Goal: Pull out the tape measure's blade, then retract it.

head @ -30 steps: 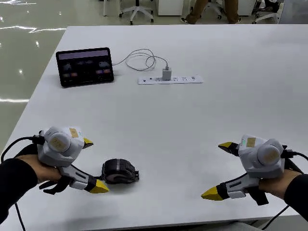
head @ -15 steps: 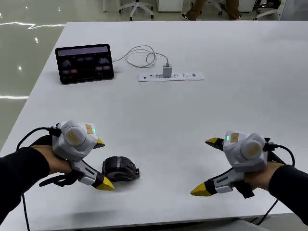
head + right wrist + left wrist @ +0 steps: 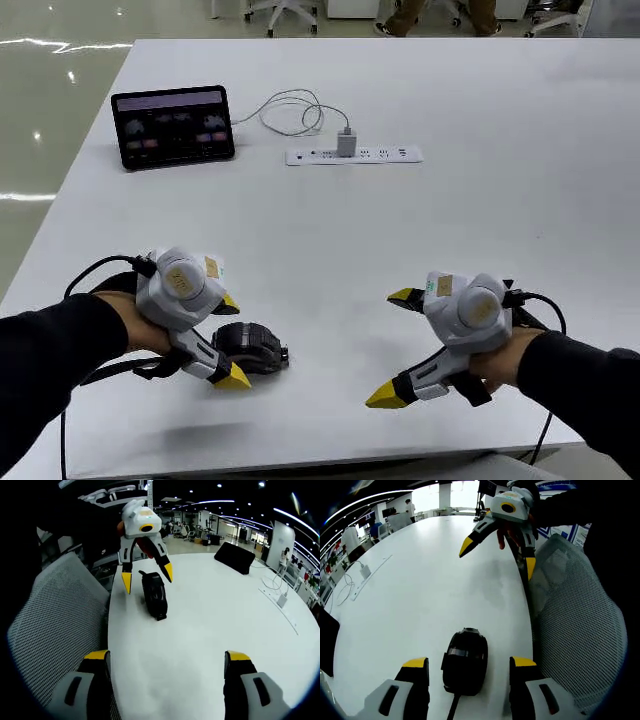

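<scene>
Tape (image 3: 250, 348) sits on the table (image 3: 400, 230) near the front edge, at about 7 o'clock in the head view. The left gripper (image 3: 231, 340) straddles it with jaws wide: 1 yellow tip on each flank of the case, a visible gap on both sides, nothing clamped yet. In the left gripper view the case is dead ahead at 12 o'clock, between the tips, with its long axis running along the jaws and not across them. We read that as lined up, so closing should land on the 2 flat sides. A thin dark strap or cord trails from the near end toward 6 o'clock; we can't tell what it is. The right gripper (image 3: 393, 347) is at 3 o'clock from the tape, well apart from it, jaws wide and holding nothing. In its own view the tape is at about 11 o'clock, end-on to us, with a small nub on the near end. Our guess is that this is the blade hook, so the blade should come out toward 3 o'clock, straight at the right jaws. Left is clearly the nearer gripper, so it anchors the case and right comes in for the hook. The hook is small and low to the table, so we expect a narrow pinch there and some risk of slipping.
</scene>
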A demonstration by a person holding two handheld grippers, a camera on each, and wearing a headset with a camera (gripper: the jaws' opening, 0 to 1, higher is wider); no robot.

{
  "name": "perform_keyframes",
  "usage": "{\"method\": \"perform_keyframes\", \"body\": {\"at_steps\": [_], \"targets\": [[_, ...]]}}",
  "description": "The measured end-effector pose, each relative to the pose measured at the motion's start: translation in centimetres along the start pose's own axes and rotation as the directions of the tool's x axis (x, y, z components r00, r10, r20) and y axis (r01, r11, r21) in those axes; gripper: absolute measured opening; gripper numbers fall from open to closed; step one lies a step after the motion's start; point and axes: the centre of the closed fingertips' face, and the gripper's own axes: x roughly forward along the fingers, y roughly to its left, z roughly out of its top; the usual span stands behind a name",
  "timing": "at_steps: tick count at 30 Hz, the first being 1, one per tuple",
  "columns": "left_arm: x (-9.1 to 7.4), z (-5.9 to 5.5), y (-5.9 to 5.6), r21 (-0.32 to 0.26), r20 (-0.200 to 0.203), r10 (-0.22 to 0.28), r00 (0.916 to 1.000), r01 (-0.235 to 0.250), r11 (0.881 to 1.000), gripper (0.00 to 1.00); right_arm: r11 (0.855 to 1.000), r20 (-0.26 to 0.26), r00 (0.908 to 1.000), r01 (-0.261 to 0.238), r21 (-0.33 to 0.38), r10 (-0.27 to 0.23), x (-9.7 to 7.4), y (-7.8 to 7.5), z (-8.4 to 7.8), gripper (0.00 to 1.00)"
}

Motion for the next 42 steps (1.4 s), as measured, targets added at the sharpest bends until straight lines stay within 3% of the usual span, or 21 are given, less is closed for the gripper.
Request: {"method": "perform_keyframes", "body": {"at_steps": [9, 11, 14, 15, 16, 19, 23, 31, 42], "targets": [[0.9, -0.1, -0.1, 0.022, -0.018, -0.015, 0.9997, 0.015, 1.0, 0.52, 0.999, -0.018, 0.9986, -0.049, -0.021, 0.049, 2.0, 0.5, 0.8, 0.87], [1.1, -0.5, 0.0, 0.051, -0.042, -0.017, 0.999, 0.019, 0.999, 0.45, 0.998, -0.022, 0.9981, -0.059, -0.029, 0.058, 2.3, 0.6, 1.0, 0.86], [1.1, -0.5, 0.4, 0.069, -0.044, 0.005, 0.999, -0.002, 0.998, 0.36, 0.997, -0.025, 0.9975, -0.068, -0.037, 0.067, 2.8, 0.6, 1.3, 0.85], [0.9, -0.5, 1.2, 0.13, -0.05, 0.033, 0.9982, -0.026, 0.991, 0.33, 0.997, -0.027, 0.9972, -0.071, -0.04, 0.07, 3.0, 0.6, 1.5, 0.84], [1.2, -0.6, 0.5, 0.101, -0.049, 0.006, 0.9988, -0.001, 0.995, 0.33, 0.996, -0.027, 0.9971, -0.072, -0.043, 0.071, 3.0, 0.6, 1.6, 0.83], [1.3, -0.5, 0.6, 0.112, -0.054, 0.003, 0.9985, 0.003, 0.994, 0.33, 0.996, -0.027, 0.9966, -0.079, -0.051, 0.078, 3.4, 0.6, 2.0, 0.81], [1.2, -0.5, 0.2, 0.161, -0.05, -0.023, 0.9985, 0.031, 0.987, 0.32, 0.995, -0.029, 0.9955, -0.091, -0.049, 0.09, 4.3, 0.4, 2.5, 0.76], [1.1, -0.5, 0.1, 0.13, -0.041, -0.024, 0.9989, 0.029, 0.991, 0.32, 0.99, -0.029, 0.9921, -0.124, -0.066, 0.122, 6.5, 1.0, 3.7, 0.67], [1.1, -0.5, 0.2, 0.099, -0.033, -0.028, 0.999, 0.032, 0.995, 0.32, 0.98, -0.078, 0.9862, -0.155, -0.126, 0.146, 9.5, 1.3, 3.5, 0.44]]}}
